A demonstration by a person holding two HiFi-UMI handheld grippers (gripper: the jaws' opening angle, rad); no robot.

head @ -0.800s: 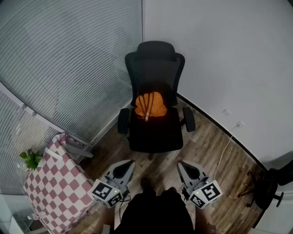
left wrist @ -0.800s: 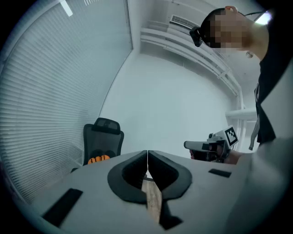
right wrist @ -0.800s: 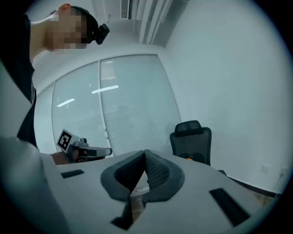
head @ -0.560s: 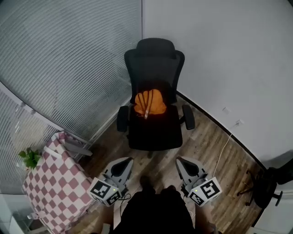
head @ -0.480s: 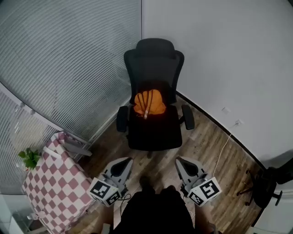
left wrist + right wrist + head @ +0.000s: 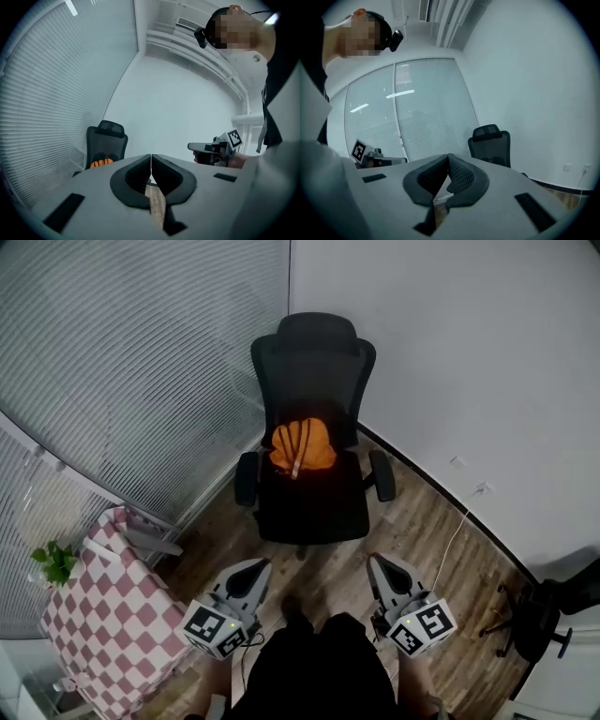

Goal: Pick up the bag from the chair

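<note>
An orange bag [image 6: 302,447] with pale straps lies on the seat of a black office chair [image 6: 314,498] against its backrest, in the room's corner. The same bag [image 6: 101,163] shows small and far off in the left gripper view. My left gripper [image 6: 251,572] and right gripper [image 6: 384,569] hang side by side low in the head view, well short of the chair. Both are shut with nothing between the jaws. In the right gripper view the chair [image 6: 490,145] stands ahead to the right; the bag is not visible there.
A small table with a red-and-white checked cloth [image 6: 108,615] and a green plant [image 6: 53,563] stands at the left. Window blinds [image 6: 141,362] run along the left wall. A white cable [image 6: 459,531] crosses the wooden floor, and a dark stand [image 6: 539,615] sits at the right.
The chair and bag have shifted slightly up and left in the head view. Both grippers stay shut and keep about the same place in the frame.
</note>
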